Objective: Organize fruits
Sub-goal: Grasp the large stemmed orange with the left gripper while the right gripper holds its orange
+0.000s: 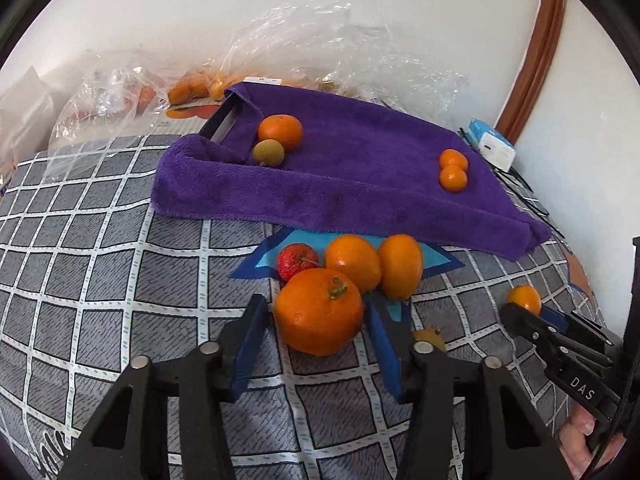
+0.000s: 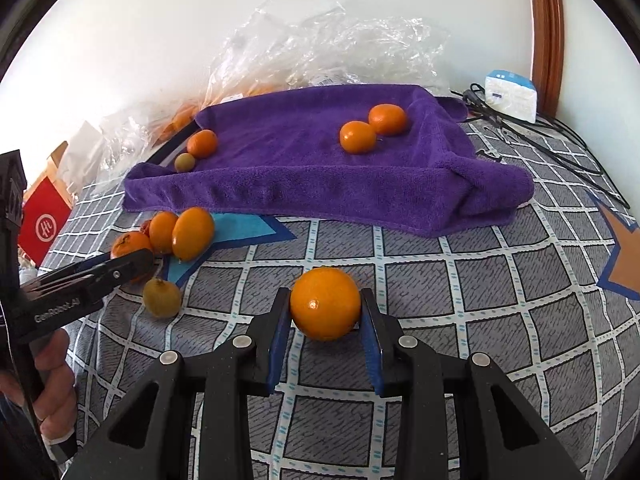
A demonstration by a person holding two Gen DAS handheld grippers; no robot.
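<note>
Left gripper [image 1: 316, 322] has its blue pads on both flanks of a big stemmed orange [image 1: 319, 312], stem facing up; the jaws look pressed onto it, so I'd call it pinched. That orange sits dead centre between the fingers, at the near edge of a cluster: red fruit [image 1: 298, 261] and two more oranges just beyond the fingertips. Right gripper [image 2: 325, 306] is clamped on a smaller round orange [image 2: 325, 303], held square between its pads. The purple towel [image 2: 288, 160] lies straight ahead of both sets of fingers, with four fruits already on it. Both hands seem loaded; likely next is carrying forward onto the towel. Right hand looks nearer.
</note>
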